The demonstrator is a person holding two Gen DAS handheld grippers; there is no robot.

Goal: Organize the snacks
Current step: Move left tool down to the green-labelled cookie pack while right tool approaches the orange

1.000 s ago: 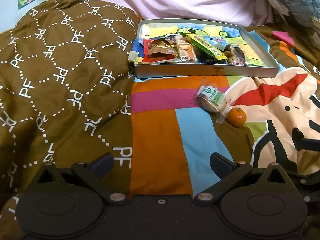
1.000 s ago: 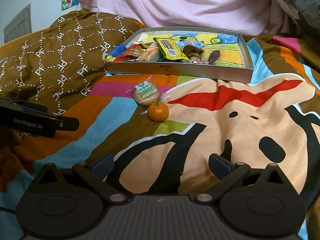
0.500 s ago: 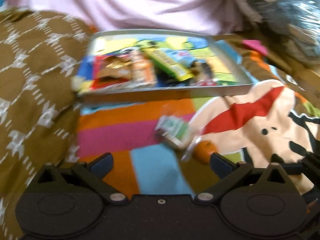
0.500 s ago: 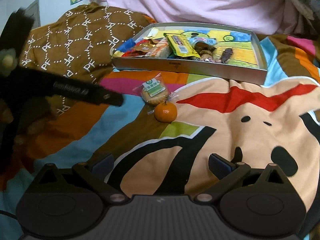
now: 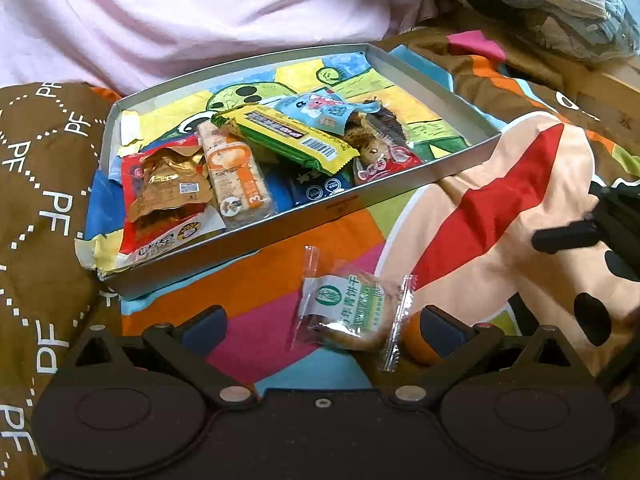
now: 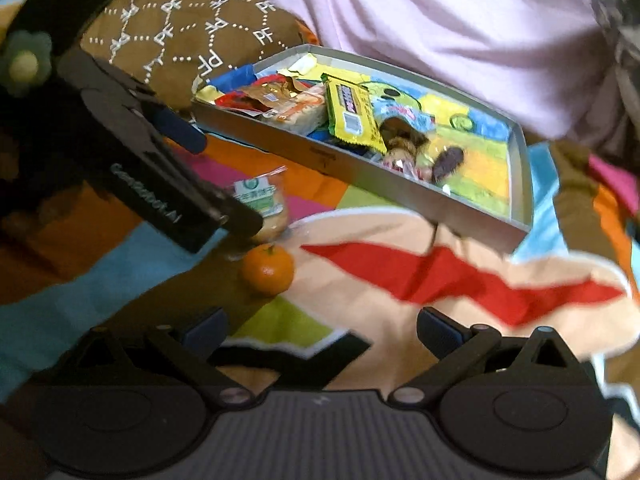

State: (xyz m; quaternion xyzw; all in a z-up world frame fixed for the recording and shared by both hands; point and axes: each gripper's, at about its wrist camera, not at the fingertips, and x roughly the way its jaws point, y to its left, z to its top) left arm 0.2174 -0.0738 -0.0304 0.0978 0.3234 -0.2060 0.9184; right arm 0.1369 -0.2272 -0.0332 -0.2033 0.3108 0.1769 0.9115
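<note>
Left gripper (image 5: pixel 324 320): low over biscuit packet (image 5: pixel 346 314), jaws spread.
Right gripper (image 6: pixel 322 326): released, near orange (image 6: pixel 267 274).
Right view only: orange unobstructed.

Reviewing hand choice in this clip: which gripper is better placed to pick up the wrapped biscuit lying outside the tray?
Left. The left gripper is open with the wrapped biscuit already between its fingers. The right gripper sits farther back, nearer the orange.

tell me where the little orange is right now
The orange lies on the bedspread outside the tray, touching the wrapped biscuit, by the left tongs' right finger in the left wrist view.
</note>
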